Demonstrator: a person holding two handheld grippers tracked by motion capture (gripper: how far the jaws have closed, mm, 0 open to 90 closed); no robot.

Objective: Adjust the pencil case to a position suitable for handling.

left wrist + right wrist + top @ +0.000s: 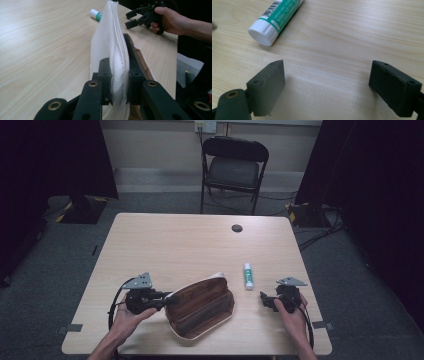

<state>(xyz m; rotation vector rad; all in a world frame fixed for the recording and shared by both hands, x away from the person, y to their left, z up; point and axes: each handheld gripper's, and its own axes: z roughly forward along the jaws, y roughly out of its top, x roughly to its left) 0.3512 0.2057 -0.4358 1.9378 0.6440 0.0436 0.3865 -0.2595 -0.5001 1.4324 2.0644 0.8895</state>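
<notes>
Nearest the desk's [150, 240] front edge, an open pencil case [202, 307] lies near the middle. Left gripper [119, 82] is clamped on its white fabric rim. Right gripper [327, 87], by the front right corner, stands wide apart over bare wood, holding nothing. Glue stick [275, 21] lies just beyond it.

Two black hand-held grippers, bare forearms

The left gripper [170, 298] and right gripper [262, 298] are black, each topped by a grey three-cornered plate with small holes and trailing a black cable that loops along the forearm. In the gripper views the jaws are blocky dark pads with small screw holes, carried on black links with brass-coloured ringed pivots. The left hand [131, 316] and right hand [291, 311] are ungloved, and no sleeves cover the forearms.
</notes>
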